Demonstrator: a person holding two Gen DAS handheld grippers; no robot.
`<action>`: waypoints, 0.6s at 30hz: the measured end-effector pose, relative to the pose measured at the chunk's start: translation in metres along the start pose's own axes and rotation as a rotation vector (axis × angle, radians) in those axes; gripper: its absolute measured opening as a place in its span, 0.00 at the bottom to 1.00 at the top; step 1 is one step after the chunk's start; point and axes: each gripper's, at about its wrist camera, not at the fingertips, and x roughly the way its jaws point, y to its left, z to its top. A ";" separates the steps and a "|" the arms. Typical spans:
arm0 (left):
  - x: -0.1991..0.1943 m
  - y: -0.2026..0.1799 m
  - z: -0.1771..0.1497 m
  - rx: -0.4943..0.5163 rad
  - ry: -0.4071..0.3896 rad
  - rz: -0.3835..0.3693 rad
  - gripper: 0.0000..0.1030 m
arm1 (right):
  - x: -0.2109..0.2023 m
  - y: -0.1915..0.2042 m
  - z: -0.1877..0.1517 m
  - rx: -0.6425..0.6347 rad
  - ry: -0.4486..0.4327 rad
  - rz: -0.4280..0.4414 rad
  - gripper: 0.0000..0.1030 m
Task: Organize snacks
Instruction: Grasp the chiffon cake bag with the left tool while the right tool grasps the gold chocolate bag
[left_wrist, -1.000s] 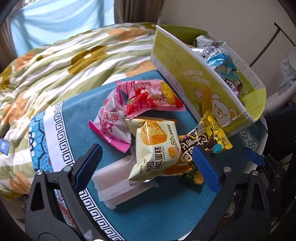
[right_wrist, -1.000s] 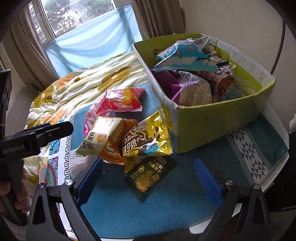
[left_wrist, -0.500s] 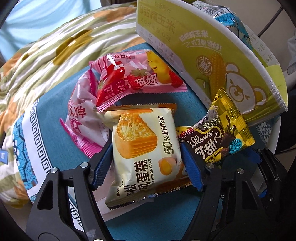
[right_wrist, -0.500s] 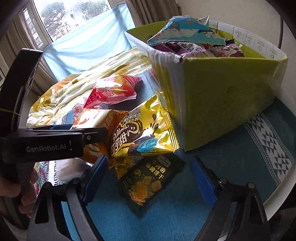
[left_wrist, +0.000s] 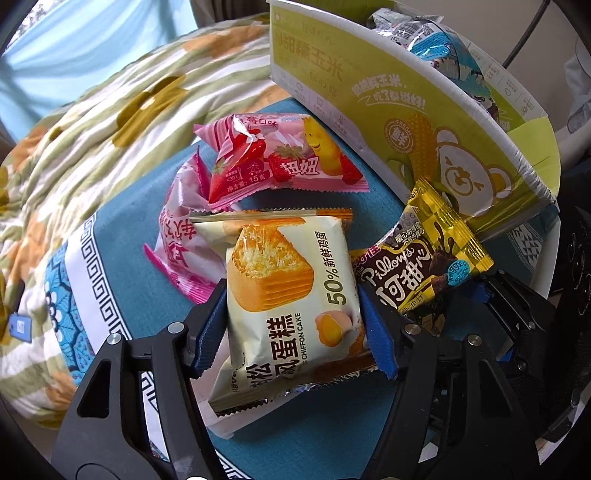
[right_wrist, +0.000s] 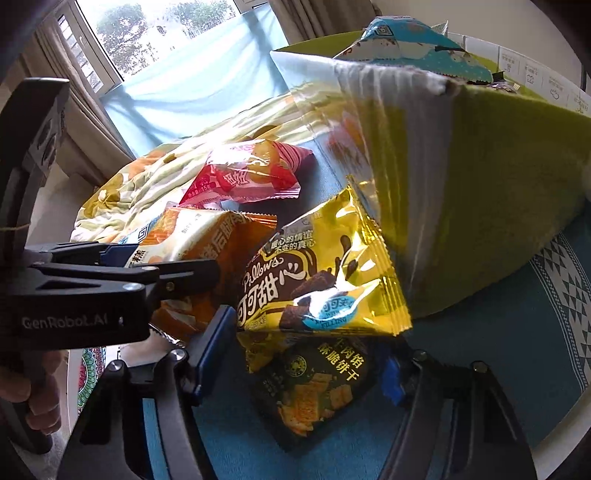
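Left claw (left_wrist: 293, 328) clamped on chiffon cake packet (left_wrist: 291, 295), right claw (right_wrist: 295, 354) spread around dark biscuit packet (right_wrist: 314, 387), green box (right_wrist: 480, 203) crowding beside.

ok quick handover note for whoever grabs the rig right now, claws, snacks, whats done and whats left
Left claw: shut on the chiffon cake pack, pack not lifted clear of the pile.
Right claw: around the dark biscuit pack and the gold Pillows pack; grip cannot be judged.
Green box: already holds several snacks.
Left: both claws' packs, the strawberry pack and the pink pack on the blue cloth.
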 end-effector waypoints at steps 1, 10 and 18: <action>-0.001 0.001 -0.001 0.001 -0.002 0.001 0.62 | 0.003 0.003 0.003 -0.007 0.003 0.007 0.63; -0.006 0.006 -0.008 -0.008 -0.016 0.000 0.62 | 0.016 0.005 0.010 0.016 -0.003 0.073 0.63; -0.011 0.005 -0.013 0.002 -0.022 0.003 0.62 | 0.013 0.015 0.011 -0.006 -0.023 0.082 0.54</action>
